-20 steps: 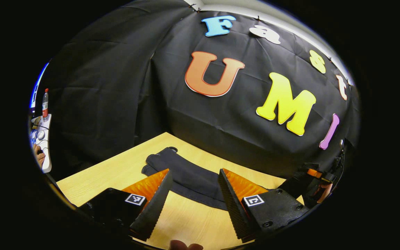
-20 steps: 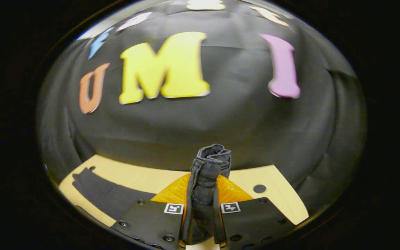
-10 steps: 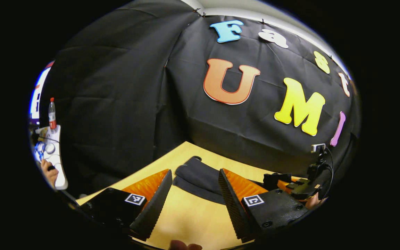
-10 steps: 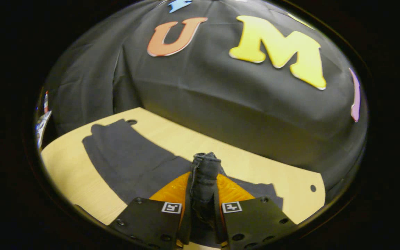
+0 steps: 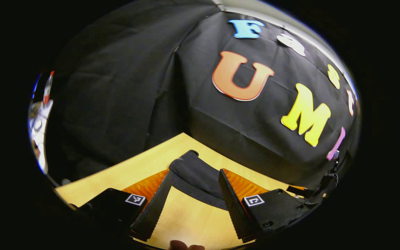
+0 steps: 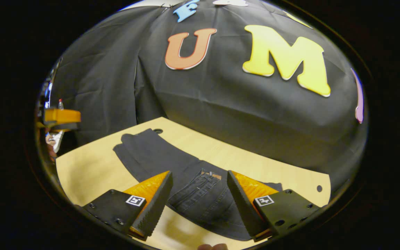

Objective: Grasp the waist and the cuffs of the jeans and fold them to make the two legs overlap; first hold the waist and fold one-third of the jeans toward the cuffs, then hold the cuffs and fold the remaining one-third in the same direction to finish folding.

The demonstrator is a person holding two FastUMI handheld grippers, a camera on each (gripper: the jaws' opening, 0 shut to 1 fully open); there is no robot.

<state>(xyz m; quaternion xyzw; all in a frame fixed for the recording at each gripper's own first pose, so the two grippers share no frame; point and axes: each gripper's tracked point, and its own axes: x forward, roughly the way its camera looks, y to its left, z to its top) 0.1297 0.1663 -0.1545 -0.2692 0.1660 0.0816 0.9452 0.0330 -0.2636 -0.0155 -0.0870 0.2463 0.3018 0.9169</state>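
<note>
Dark jeans lie flat on the wooden table. Their waist part, with a back pocket showing, is folded over onto the legs. My right gripper hovers open just above that folded waist, holding nothing. In the left gripper view, the cuff end of the jeans reaches in between the fingers of my left gripper, which is open and close above the table. The left gripper also appears raised at the far left of the right gripper view.
The black cloth wall stands right behind the table's far edge. Round holes sit near the table's far corners. A bottle and white clutter lie off to the left beyond the table.
My right gripper has let go of the bunched waist and opened; the waist now lies folded on the legs. My left gripper has shifted so the cuffs sit between its fingers.
</note>
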